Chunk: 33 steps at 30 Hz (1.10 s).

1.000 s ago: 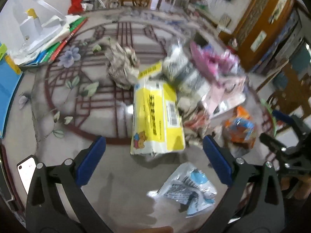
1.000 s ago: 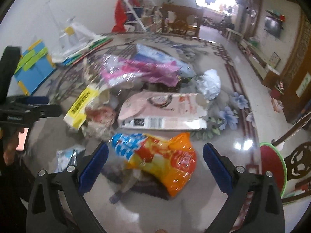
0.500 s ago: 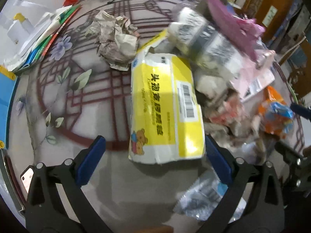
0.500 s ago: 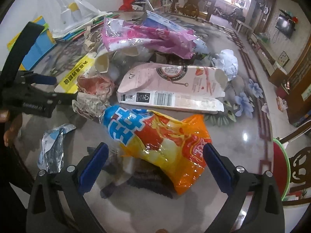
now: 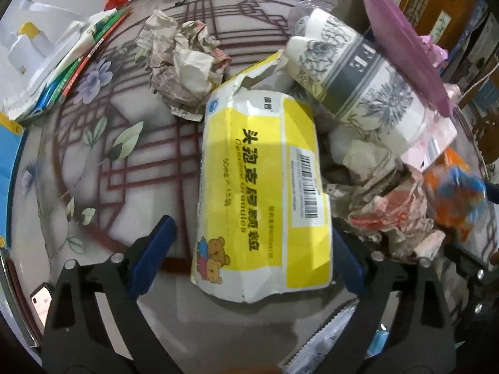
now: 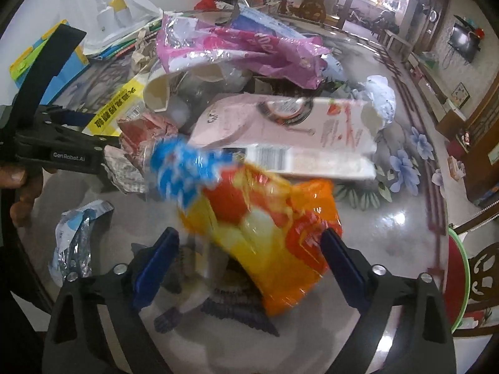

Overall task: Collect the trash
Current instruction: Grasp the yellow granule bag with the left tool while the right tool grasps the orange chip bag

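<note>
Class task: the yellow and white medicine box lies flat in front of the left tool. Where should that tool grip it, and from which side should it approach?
Grip the near short end of the yellow medicine box, coming straight forward from the camera side. It lies lengthwise between the open left tool, whose blue pads already flank that end. The far end is torn and crowded by a paper cup, so it is probably a worse choice.

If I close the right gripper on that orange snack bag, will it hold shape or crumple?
The snack bag looks like thin, glossy film, so it will probably crumple and feel light. The shiny surface may slip. The open right hand-held gripper straddles its lower end, which seems a fair grip.
</note>
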Tool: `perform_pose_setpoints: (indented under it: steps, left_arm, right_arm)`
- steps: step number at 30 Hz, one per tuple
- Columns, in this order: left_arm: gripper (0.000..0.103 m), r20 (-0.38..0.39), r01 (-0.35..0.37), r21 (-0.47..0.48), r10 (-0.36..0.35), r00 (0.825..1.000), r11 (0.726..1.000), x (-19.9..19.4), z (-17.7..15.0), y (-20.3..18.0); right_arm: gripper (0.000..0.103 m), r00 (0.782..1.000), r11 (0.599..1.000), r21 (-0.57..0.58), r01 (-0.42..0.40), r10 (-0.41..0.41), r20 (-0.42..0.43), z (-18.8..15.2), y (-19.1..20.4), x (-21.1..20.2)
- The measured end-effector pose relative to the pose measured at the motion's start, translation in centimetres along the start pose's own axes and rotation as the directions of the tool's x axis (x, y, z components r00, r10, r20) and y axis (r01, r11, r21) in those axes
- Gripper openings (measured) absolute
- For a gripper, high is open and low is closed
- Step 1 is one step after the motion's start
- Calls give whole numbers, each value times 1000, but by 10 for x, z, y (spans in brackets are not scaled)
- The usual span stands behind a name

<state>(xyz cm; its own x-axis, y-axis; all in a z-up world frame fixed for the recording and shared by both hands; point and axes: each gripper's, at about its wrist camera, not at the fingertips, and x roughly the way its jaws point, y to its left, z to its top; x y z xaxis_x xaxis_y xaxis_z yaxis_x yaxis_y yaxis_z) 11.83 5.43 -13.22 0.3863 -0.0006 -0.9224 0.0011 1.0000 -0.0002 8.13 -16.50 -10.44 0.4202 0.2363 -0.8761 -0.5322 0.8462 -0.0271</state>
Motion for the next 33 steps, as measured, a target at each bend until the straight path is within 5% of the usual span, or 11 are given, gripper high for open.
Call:
perform_pose_setpoints:
  steps: [5,9,14,24,33]
  left_arm:
    - [72,17,2,13,-3,1000,1000,-3,-2,0]
    - [67,11,19,-3,-19,1000,1000,-9,-4,-5]
    - [65,8,38,-27,-37,999,999,-12,-8,-4]
    - [60,-3,87,-59,-88,996,994,-24,-24,-1]
    - [60,84,126,-35,-122,989,991,-65,-34,0]
  right_arm:
    - [75,1000,1000,6,-8,8,-2,2,-2,3]
    - [49,1000,999,28,-26,26,13,4,-7,0]
    - [30,999,999,19,-33,33,18,3,-8,-3]
    - [19,999,998,49,-44,43,22,-4,-13,-15]
    - [12,996,997,62,-51,47,69,-7,-15,-34]
